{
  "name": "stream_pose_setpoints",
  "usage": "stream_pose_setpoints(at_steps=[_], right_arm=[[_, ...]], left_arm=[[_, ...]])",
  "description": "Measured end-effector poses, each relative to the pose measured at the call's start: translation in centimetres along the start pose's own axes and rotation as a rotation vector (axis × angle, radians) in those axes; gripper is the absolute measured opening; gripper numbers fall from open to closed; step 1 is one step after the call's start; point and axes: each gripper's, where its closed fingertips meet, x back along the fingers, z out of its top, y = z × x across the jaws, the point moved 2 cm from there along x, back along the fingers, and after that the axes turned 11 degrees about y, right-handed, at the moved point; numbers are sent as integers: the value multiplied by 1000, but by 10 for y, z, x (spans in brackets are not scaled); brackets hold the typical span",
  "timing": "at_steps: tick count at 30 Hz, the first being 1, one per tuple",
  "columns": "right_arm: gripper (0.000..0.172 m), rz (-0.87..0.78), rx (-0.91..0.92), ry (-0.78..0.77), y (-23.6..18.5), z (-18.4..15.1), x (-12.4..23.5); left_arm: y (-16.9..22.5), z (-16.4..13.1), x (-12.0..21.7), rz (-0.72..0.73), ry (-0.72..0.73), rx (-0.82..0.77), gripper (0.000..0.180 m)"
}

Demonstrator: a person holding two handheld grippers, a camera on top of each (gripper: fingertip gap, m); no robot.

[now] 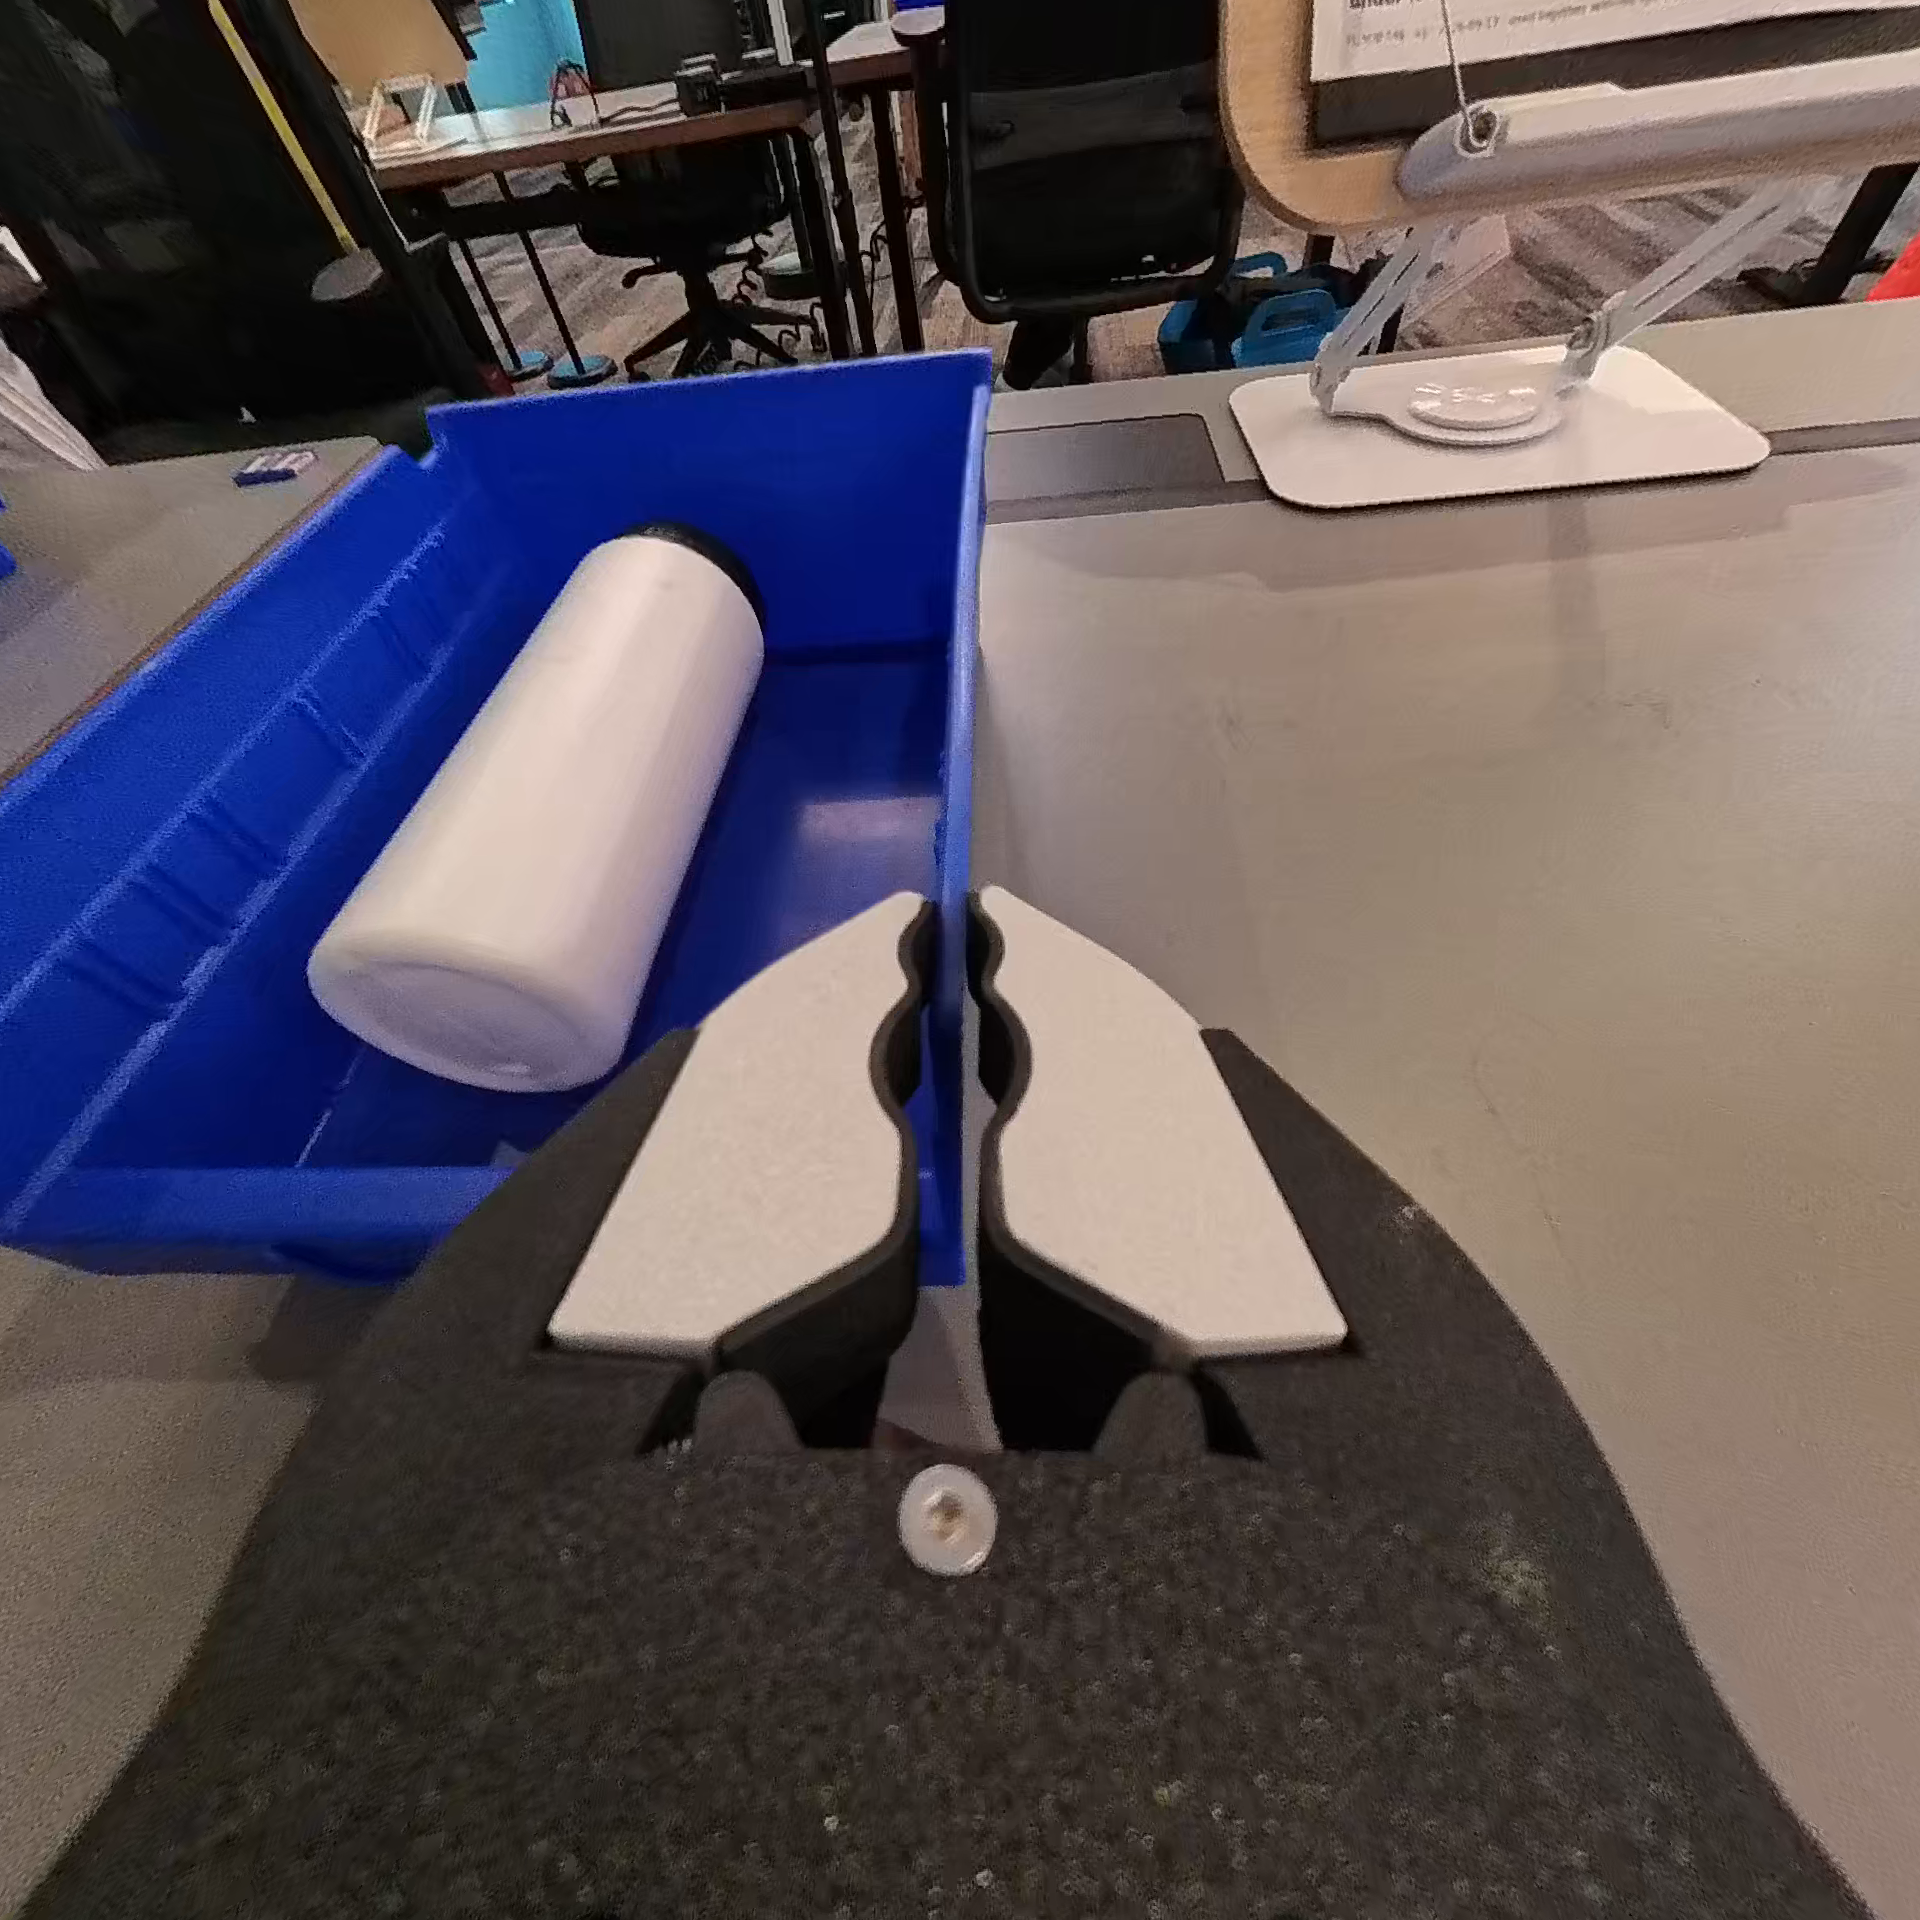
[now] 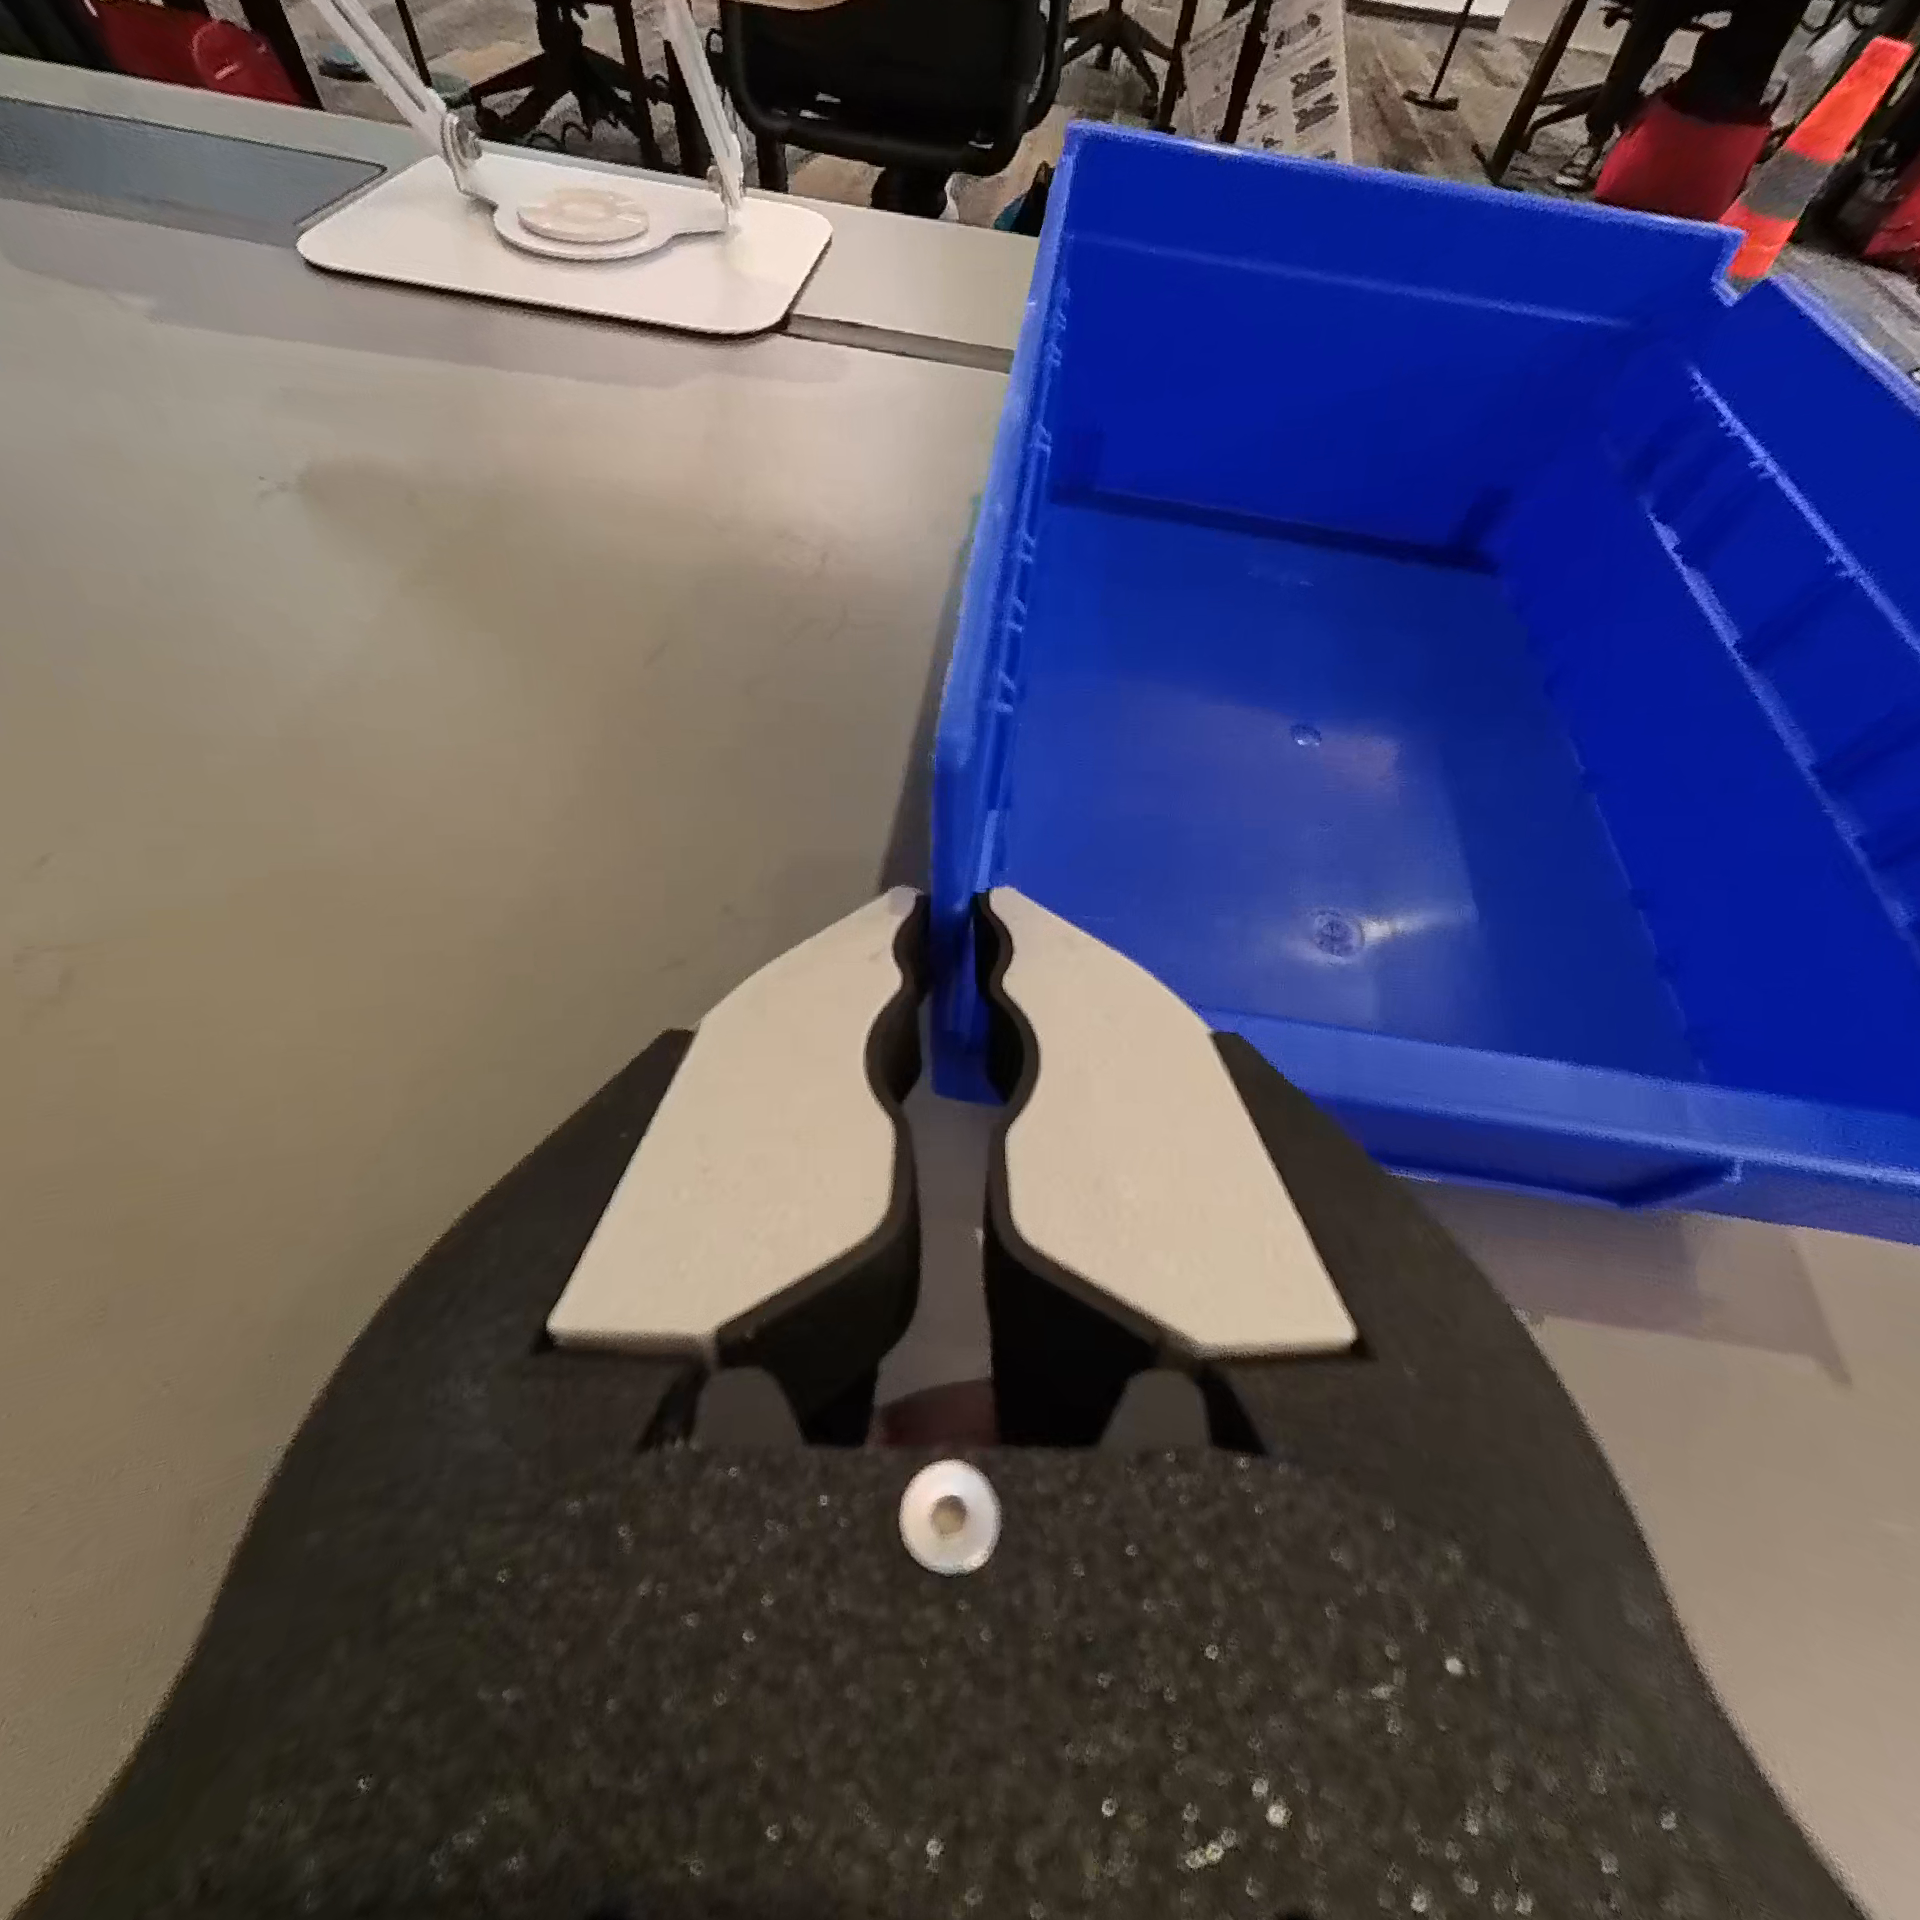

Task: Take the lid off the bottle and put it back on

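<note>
Now, on the wide grey tabletop (image 1: 1455,831), two deep blue plastic bins: left gripper (image 1: 954,914) pinches the wall of one bin (image 1: 961,727), where the white cylindrical bottle (image 1: 551,821) lies on its side; right gripper (image 2: 951,914) pinches the other bin (image 2: 961,790).

Right gripper (image 2: 951,914) is clamped on the near left wall of the blue storage bin (image 2: 1558,1101), one fingertip outside, one inside, pads squeezing the thin plastic rim. The bin's glossy floor catches the light, ribbed slots lining its right wall. It sits on a grey table (image 2: 468,675). Far left, a white stand base (image 2: 566,255) rests at the table's back edge; beyond, chair legs and an orange cone (image 2: 1813,145).
</note>
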Motion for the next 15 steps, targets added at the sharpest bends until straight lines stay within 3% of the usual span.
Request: stream_pose_setpoints(at_steps=[1, 4, 7, 11, 15], right_arm=[[11, -10, -2, 0, 2, 0, 2], [37, 12, 6, 0, 0, -2, 21], [47, 142, -46, 55, -31, 2, 50], [49, 384, -74, 52, -83, -7, 79], [65, 499, -112, 21, -104, -3, 87]], left_arm=[[1, 1, 3, -12, -2, 20, 5], [17, 19, 27, -102, 54, 117, 45], [62, 25, 67, -312, 36, 214, 53], [112, -22, 120, -505, -78, 227, 55], [134, -31, 135, -627, -138, 314, 58]])
